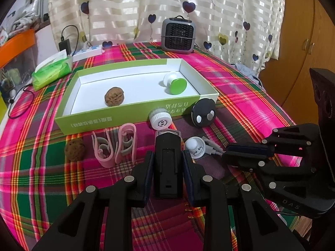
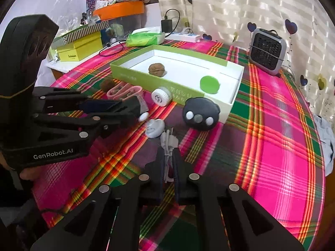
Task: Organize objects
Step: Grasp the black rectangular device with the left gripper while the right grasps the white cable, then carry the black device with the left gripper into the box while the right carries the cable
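My left gripper (image 1: 167, 152) is shut on a black oblong gadget (image 1: 167, 167) with a clear front end, low over the plaid cloth. My right gripper (image 2: 169, 149) is shut on a coiled white cable (image 2: 168, 140) lying on the cloth. The green open box (image 1: 117, 121) holds a walnut (image 1: 114, 99) and a white piece with a green cap (image 1: 175, 84). In front of the box lie a second walnut (image 1: 74, 149), pink clips (image 1: 115, 146), a white-capped jar (image 1: 160, 119), a white round cap (image 1: 195, 147) and a black round gadget (image 1: 204, 113).
A grey mini heater (image 1: 178, 35) stands behind the box. At the back left lie a green tissue pack (image 1: 52, 72) and a charger with its cord (image 1: 65, 44). A yellow box (image 2: 79, 48) sits on a side table. The table edge curves away at the right.
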The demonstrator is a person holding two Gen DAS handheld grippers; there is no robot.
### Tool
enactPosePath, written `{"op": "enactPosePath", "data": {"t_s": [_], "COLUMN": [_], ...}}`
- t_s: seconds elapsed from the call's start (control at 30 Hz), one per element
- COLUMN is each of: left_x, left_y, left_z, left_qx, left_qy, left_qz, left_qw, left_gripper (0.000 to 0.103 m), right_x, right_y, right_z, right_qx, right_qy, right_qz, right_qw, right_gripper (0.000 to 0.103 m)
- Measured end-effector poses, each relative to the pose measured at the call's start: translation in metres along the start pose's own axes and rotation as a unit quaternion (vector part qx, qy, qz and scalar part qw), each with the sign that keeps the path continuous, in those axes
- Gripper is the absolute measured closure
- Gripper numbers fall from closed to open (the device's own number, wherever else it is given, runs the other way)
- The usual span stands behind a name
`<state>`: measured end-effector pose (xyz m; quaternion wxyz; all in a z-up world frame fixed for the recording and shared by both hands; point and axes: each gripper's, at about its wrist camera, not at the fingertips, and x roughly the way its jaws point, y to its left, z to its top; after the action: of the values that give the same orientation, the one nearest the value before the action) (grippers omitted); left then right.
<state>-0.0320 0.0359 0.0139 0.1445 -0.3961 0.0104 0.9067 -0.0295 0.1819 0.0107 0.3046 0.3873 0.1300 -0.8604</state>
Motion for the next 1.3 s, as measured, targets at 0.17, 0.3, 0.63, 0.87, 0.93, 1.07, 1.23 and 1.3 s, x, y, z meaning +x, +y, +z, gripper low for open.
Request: {"op": "enactPosePath", "data": {"t_s": [0.17, 0.3, 0.63, 0.87, 0.93, 1.07, 1.23, 1.3], "left_x": [-0.001, -0.004, -0.007, -0.016, -0.018, -0.02, -0.024, -0.024], "left_y": [0.0, 0.001, 0.004, 0.003, 0.002, 0.002, 0.002, 0.002], "left_z": [0.0, 0.0, -0.001, 0.002, 0.003, 0.005, 0.008, 0.01], "left_qx": [-0.002, -0.005, -0.007, -0.007, -0.006, -0.005, -0.004, -0.004], "left_qy": [-0.002, -0.007, -0.011, -0.023, -0.025, -0.028, -0.034, -0.036], "left_qz": [0.0, 0.001, 0.001, -0.001, -0.001, -0.001, -0.003, -0.003], "left_qw": [1.0, 1.0, 0.9999, 0.9997, 0.9997, 0.9996, 0.9994, 0.9993], "left_gripper": [0.078, 0.078, 0.078, 0.078, 0.078, 0.078, 0.078, 0.078], "right_x": [-0.004, -0.008, -0.02, -0.035, -0.038, -0.041, -0.041, -0.041], "right_y": [0.001, 0.0, -0.002, -0.002, -0.001, 0.0, 0.001, 0.002], "right_z": [0.0, -0.001, 0.005, 0.012, 0.015, 0.02, 0.027, 0.029], "right_qx": [0.002, 0.001, 0.011, 0.015, 0.015, 0.013, 0.009, 0.007], "right_qy": [-0.011, -0.016, -0.044, -0.069, -0.076, -0.085, -0.093, -0.096], "right_qz": [-0.005, -0.007, -0.01, -0.009, -0.008, -0.005, -0.001, 0.001], "right_qw": [1.0, 1.0, 0.999, 0.997, 0.997, 0.996, 0.996, 0.995], "right_gripper": [0.101, 0.101, 0.102, 0.102, 0.102, 0.102, 0.102, 0.102]}}
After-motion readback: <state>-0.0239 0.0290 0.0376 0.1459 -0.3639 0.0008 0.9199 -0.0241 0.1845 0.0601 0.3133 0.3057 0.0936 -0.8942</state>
